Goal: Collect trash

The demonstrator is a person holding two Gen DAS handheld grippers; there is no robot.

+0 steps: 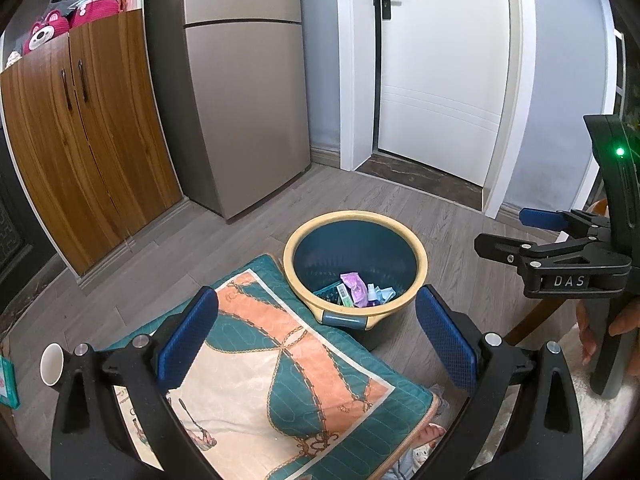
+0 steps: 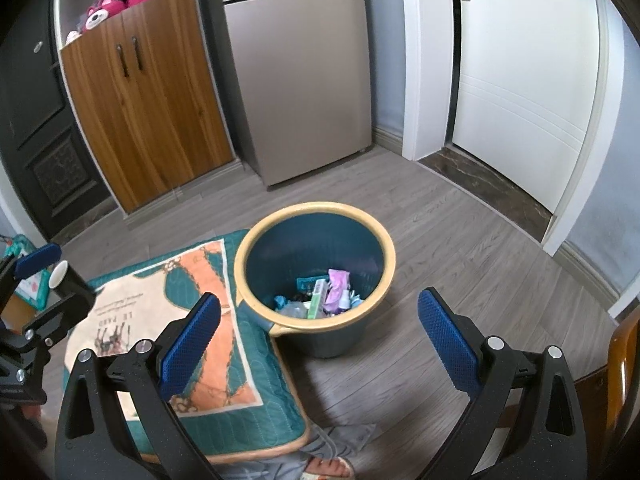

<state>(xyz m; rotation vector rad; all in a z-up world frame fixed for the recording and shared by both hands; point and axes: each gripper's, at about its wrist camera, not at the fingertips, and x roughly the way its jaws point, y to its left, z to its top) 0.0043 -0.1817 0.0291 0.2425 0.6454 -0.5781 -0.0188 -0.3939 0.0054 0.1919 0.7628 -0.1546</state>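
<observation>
Bin on floor, holding trash at its bottom, cushion touching its 8 o'clock side; left gripper and right gripper both spread wide and empty above it; cup at 9 o'clock.

Reads "DAS" in white on the right gripper; "LE PARD", roughly, in dark print on the cushion.
</observation>
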